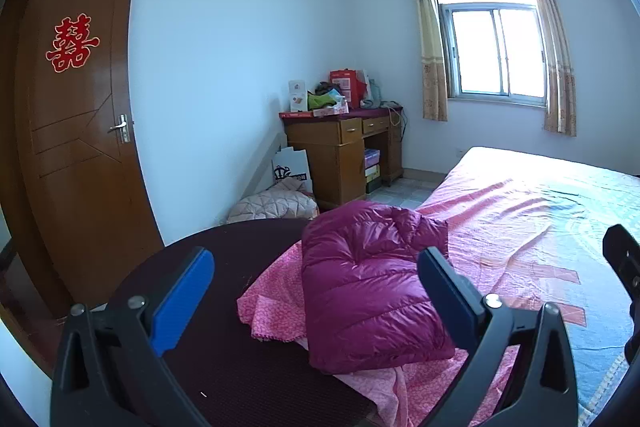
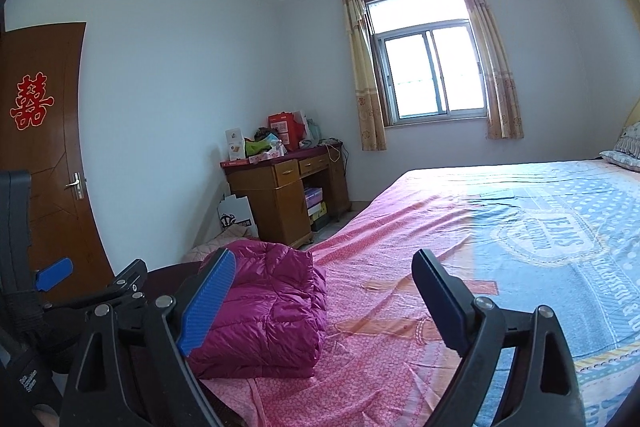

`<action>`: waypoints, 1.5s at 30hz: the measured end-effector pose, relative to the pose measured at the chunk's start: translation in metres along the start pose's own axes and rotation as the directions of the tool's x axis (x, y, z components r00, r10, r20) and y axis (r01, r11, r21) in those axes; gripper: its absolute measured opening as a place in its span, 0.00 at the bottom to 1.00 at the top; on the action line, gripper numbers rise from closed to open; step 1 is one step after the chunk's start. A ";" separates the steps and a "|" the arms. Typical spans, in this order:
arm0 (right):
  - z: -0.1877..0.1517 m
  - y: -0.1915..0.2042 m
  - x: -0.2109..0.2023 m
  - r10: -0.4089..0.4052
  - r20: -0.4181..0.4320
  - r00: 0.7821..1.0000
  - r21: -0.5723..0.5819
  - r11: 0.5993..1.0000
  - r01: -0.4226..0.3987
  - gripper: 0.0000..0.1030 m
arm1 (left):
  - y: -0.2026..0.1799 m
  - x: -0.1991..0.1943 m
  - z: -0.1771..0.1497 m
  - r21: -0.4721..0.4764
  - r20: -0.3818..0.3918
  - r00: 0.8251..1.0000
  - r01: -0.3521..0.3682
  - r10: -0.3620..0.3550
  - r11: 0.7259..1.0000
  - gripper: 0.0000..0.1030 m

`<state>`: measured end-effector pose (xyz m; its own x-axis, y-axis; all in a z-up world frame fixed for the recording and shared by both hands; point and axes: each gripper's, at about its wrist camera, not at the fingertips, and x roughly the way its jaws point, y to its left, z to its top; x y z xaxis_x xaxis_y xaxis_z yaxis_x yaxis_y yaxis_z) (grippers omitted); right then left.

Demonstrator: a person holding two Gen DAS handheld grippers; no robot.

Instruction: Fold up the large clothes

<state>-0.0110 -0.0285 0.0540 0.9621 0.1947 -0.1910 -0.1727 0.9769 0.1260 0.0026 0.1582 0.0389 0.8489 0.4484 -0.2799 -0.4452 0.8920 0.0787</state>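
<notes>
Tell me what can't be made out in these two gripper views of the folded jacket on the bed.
- Folded purple jacket: its near right edge is hidden by the left gripper finger in the left wrist view; its left side is hidden by the right gripper finger in the right wrist view.
- Zipper, sleeves, collar: tucked out of sight in both.
- Boxes on the desk: print too small.
- Pillow: cut off by the right edge.

At the left of the frame a brown door (image 1: 80,131) carries a red paper character (image 1: 72,43). Near the centre, a wooden desk (image 1: 340,155) piled with boxes stands against the wall. A curtained window (image 1: 496,51) fills the upper right, above a bed (image 2: 500,247) with a pink and blue sheet.
</notes>
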 end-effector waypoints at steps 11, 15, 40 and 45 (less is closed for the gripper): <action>-0.004 -0.001 0.009 0.010 -0.041 0.999 0.002 1.000 -0.010 0.88 | -0.006 0.000 -0.001 0.022 -0.010 1.000 0.008 -0.008 1.000 1.00; -0.005 0.000 0.009 0.013 -0.045 0.999 -0.006 1.000 -0.014 0.88 | -0.005 0.001 -0.002 0.013 -0.018 1.000 0.004 -0.004 1.000 1.00; -0.008 -0.004 0.010 0.020 -0.056 0.998 0.003 1.000 -0.020 0.88 | -0.007 0.005 -0.006 0.016 -0.039 0.999 0.007 -0.007 1.000 1.00; -0.009 -0.003 0.009 0.020 -0.057 0.998 0.007 1.000 -0.019 0.88 | -0.006 0.006 -0.006 0.015 -0.040 0.999 0.009 -0.008 1.000 1.00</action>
<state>-0.0033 -0.0292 0.0434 0.9448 0.2186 -0.2440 -0.1896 0.9723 0.1367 0.0088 0.1554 0.0311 0.8405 0.4383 -0.3184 -0.4332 0.8967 0.0909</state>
